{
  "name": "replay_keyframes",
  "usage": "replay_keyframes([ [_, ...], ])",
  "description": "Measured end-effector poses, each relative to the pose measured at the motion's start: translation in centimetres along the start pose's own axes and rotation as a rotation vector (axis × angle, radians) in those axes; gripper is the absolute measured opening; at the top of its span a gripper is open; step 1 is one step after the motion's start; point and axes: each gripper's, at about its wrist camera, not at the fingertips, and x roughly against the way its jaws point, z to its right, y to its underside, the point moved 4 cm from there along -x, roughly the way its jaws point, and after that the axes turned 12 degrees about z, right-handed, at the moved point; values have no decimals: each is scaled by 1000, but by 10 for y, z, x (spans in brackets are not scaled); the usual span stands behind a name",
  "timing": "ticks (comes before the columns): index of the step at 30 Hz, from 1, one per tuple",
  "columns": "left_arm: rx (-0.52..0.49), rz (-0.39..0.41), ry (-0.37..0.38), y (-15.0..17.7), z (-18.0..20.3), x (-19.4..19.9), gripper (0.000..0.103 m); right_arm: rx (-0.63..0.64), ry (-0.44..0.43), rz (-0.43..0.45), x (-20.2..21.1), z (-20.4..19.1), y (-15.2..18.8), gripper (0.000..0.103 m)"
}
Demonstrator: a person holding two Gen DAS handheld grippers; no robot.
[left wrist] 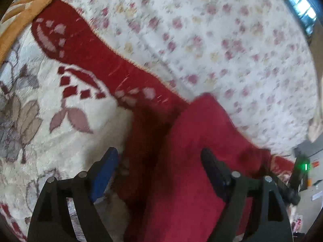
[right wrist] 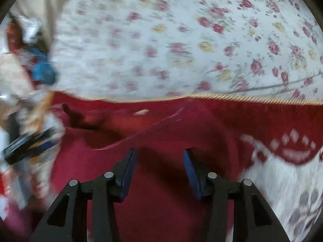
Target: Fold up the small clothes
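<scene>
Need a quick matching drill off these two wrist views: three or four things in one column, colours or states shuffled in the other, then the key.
Column one:
1. red garment
2. bedsheet
3. blanket
4. left gripper

Column two:
A. white with small pink and yellow flowers
B. jaws open above cloth
C. plain crimson, no pattern
D. dark red band, cream field with leaf motifs

Pairs: 1-C, 2-A, 3-D, 4-B

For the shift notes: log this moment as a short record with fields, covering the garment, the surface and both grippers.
garment: red cloth, lying below both grippers
surface: blanket, cream with a red border, on a flowered sheet
left gripper: jaws open, nothing pinched, cloth beneath
right gripper: jaws apart, nothing pinched, over the cloth
fold state: cannot tell, pictures blurred
</scene>
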Motion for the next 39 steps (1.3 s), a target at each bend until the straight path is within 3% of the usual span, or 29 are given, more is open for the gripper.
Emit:
replay_keyframes([
  [2, -27, -27, -62, 7, -6, -6, 82, -63, 50, -58, -22, 14, -1, 51],
  [4, -30, -54, -85, 12, -13, -8, 82, -86, 65, -31, -13, 12, -8, 52],
  [6, -23, -70, -69, 15, -19, -4, 82, -28, 62, 17, 7, -7, -15, 56],
  [9, -48, -69, -53, 18, -20, 10, 82, 75, -54, 43, 28, -63, -22, 66],
  [11, -82, -57, -31, 22, -15, 22, 82, 140, -176, 16, 24, -116, -23, 66],
  [14, -132, -62, 4, 32, -9, 33, 82, 228, -260, -17, 3, -182, -19, 66],
  [16, -158, -85, -4, 42, -11, 32, 82, 288, -263, -49, -25, -217, -16, 52],
  [19, -191, -141, -14, 58, -15, 24, 82, 303, -255, -176, -77, -253, 14, 44],
  [21, -229, -131, -19, 62, -14, 24, 82, 279, -233, -219, -101, -257, 26, 44],
  [24, -229, -135, -4, 62, -16, 29, 82, 181, -278, -195, -92, -253, 17, 46],
  [26, -192, -137, 15, 60, -20, 33, 82, 109, -312, -206, -83, -249, 12, 54],
  [28, -166, -139, 28, 59, -23, 35, 82, 125, -299, -205, -78, -254, 10, 71],
  [31, -158, -135, 19, 58, -25, 37, 82, 180, -286, -250, -92, -272, 23, 72],
  [32, -159, -136, 17, 58, -26, 37, 82, 211, -257, -256, -98, -277, 29, 70],
  [33, -161, -137, 11, 59, -27, 38, 82, 262, -205, -231, -102, -282, 31, 59],
  [34, -162, -135, 6, 59, -28, 39, 82, 300, -163, -198, -100, -285, 30, 36],
  [36, -156, -128, 7, 58, -31, 45, 82, 258, -243, -176, -88, -290, 23, 5],
  [39, -139, -117, 10, 56, -35, 50, 82, 247, -249, -126, -80, -290, 15, 5],
])
